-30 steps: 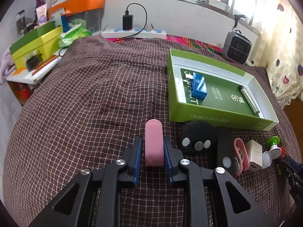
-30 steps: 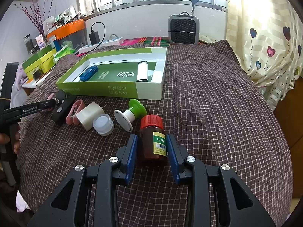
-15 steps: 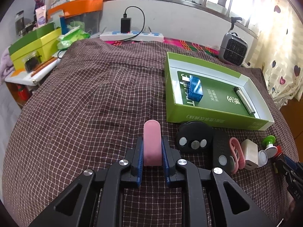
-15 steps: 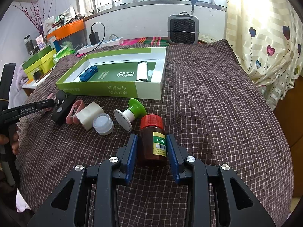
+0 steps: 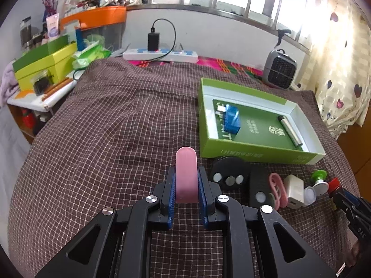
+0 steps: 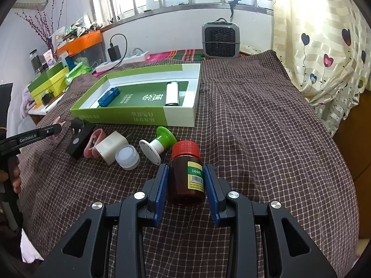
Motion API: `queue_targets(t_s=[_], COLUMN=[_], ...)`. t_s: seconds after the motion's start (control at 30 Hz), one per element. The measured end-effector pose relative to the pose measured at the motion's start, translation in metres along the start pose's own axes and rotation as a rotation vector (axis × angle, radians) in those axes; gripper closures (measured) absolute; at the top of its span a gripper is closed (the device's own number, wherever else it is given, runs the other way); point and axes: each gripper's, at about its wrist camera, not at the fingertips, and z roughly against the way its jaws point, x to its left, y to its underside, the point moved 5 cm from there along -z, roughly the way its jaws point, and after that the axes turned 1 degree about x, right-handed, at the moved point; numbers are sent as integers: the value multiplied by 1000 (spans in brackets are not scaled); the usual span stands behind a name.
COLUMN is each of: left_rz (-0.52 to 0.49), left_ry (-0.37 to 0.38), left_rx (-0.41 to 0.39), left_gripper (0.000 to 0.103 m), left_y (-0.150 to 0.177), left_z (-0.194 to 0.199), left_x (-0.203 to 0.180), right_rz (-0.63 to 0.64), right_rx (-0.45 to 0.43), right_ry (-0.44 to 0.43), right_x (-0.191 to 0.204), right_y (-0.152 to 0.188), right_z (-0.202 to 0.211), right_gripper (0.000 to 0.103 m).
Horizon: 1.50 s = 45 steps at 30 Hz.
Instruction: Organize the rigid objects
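My left gripper (image 5: 186, 177) is shut on a pink round-ended bar (image 5: 186, 166) that points forward over the checked cloth. Just right of it lie a black three-button remote (image 5: 228, 171), a black block (image 5: 259, 187), a pink clip (image 5: 277, 190), a white charger (image 5: 294, 191), a small clear jar (image 5: 309, 194) and a green-and-white stamp (image 5: 321, 180). My right gripper (image 6: 186, 176) is shut on an upright brown bottle (image 6: 182, 183) with a red cap. The open green box (image 6: 129, 115) beyond holds a blue piece (image 6: 109, 96) and a white cylinder (image 6: 172, 92).
A grey heater (image 6: 220, 39) and a white power strip (image 5: 160, 55) with a plugged charger stand at the back. A side shelf with green boxes (image 5: 44, 67) is at far left. A curtain (image 6: 324, 46) hangs at right. The left gripper (image 6: 53, 129) shows at the right wrist view's left edge.
The left jaws have narrowed onto the pink bar, and the left view has shifted slightly. The right gripper and the brown bottle have not moved.
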Motion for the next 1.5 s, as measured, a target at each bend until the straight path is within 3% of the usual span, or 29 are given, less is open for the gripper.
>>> queue_targets(t_s=[0.33, 0.73, 1.17, 1.5], left_rz=[-9, -61, -96, -134], left_ry=[53, 104, 172, 205], left_rx=[-34, -32, -5, 60], left_gripper=[86, 86, 86, 86], left_y=[-19, -46, -69, -61], left_z=[15, 1, -27, -55], left_x=[-13, -40, -68, -90], right_rz=[-11, 24, 37, 52], right_rx=[-50, -79, -26, 42], right_ry=[-11, -55, -108, -140], right_x=[0, 13, 29, 38], right_y=[-19, -59, -93, -96], right_z=[14, 5, -40, -76], right_gripper=[70, 70, 70, 70])
